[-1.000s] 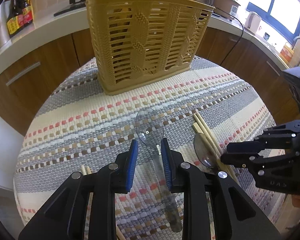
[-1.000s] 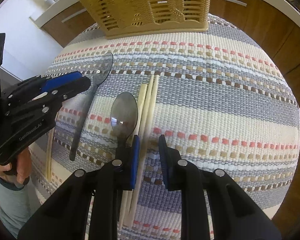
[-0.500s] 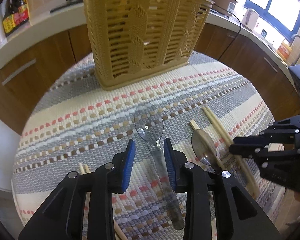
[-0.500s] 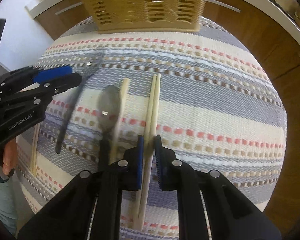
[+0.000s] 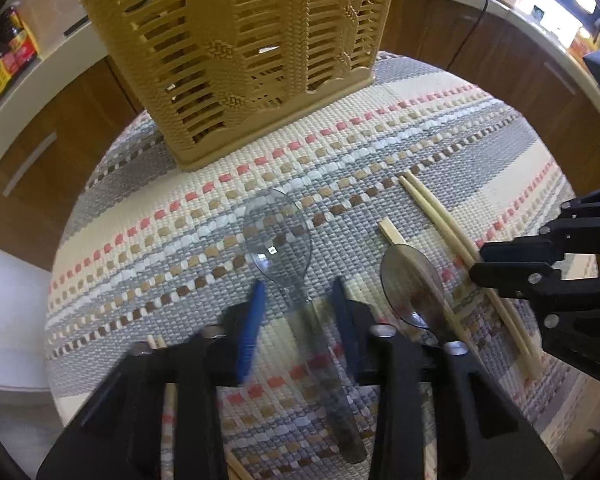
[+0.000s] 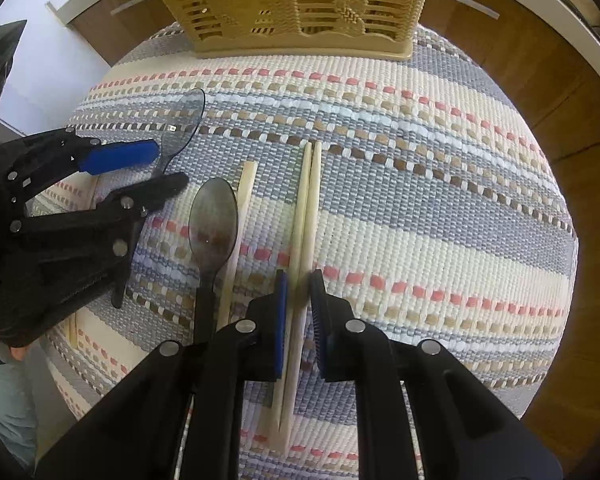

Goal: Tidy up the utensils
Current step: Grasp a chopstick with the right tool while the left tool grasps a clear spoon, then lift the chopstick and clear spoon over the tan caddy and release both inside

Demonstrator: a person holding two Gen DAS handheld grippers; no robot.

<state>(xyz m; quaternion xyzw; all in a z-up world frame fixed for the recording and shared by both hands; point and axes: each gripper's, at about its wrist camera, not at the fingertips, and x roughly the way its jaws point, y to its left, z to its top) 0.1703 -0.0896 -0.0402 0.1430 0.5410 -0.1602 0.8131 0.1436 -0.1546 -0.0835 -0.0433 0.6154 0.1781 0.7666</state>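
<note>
- Basket (image 5: 236,52) sitting at far edge of striped mat (image 5: 440,128), w/ slatted front facing both cams.
- L gripper (image 5: 298,300) hanging low over mat, jaws spread wide, straddling neck of clear spoon (image 5: 278,236); pads not touching it, nothing held.
- Clear spoon lying flat, bowl pointing toward basket, handle running back under L gripper.
- Dark spoon (image 6: 213,224) lying just right of it, bowl toward basket, one loose chopstick (image 6: 242,216) touching its right side.
- R gripper (image 6: 298,292) sitting down on chopstick pair (image 6: 308,200), jaws nearly closed w/ both sticks running between pads; can't tell if pads are actually pinching yet.
- Pair lying side by side, touching, tips toward basket, on mat right of dark spoon.
- More chopsticks (image 5: 156,342) peeking out at mat's near-left edge beside L gripper.
</note>
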